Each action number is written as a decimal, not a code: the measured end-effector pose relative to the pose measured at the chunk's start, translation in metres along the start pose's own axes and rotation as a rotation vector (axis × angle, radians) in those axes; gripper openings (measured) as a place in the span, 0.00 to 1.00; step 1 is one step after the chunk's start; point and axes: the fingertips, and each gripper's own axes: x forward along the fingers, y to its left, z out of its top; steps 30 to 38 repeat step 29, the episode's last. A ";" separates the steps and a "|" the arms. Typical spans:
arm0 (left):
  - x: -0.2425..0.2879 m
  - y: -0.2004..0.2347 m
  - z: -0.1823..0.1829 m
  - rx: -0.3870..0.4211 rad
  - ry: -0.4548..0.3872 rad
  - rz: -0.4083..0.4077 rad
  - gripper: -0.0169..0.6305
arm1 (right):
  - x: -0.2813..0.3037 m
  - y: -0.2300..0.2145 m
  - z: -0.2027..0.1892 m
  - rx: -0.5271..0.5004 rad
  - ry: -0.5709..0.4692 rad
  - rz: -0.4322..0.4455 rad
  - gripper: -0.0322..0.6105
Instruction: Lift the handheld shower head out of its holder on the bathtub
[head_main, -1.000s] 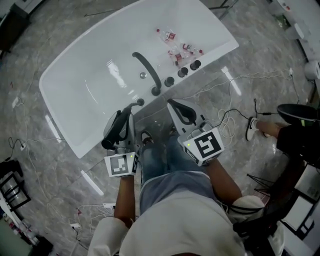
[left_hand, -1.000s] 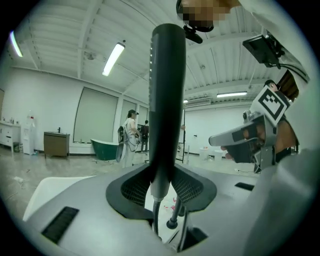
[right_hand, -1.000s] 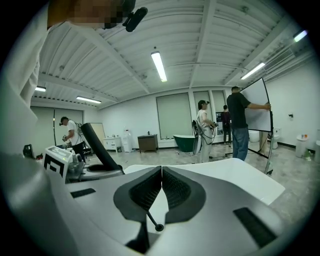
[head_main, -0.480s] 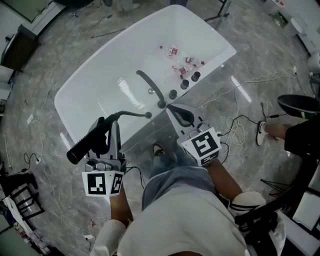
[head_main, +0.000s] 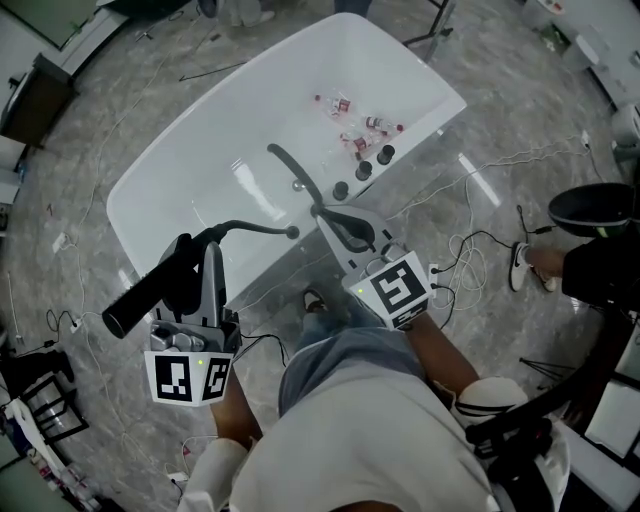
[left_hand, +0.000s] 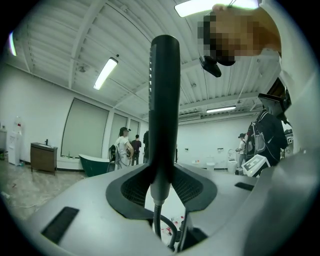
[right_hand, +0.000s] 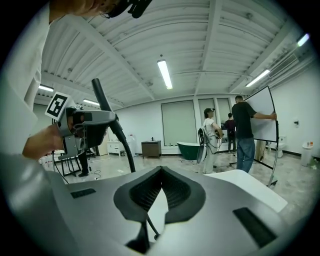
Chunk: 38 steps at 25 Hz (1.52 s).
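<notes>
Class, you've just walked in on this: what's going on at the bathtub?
A person standing beside the white bathtub has a hand-held gripper in each hand. The left gripper is clamped on the dark handheld shower head, which is up off the tub rim and out of its holder. Its hose trails back to the rim. The right gripper is shut and empty, held by the tub edge near the faucet.
</notes>
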 end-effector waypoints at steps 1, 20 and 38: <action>0.007 0.006 -0.001 -0.006 0.003 -0.001 0.26 | 0.008 -0.003 0.002 0.000 0.003 0.006 0.07; 0.019 0.022 -0.014 -0.066 0.035 0.009 0.26 | 0.017 -0.002 0.024 -0.037 -0.107 0.013 0.07; 0.007 0.005 -0.027 -0.073 0.059 0.005 0.26 | -0.006 0.003 0.014 -0.011 -0.103 -0.002 0.07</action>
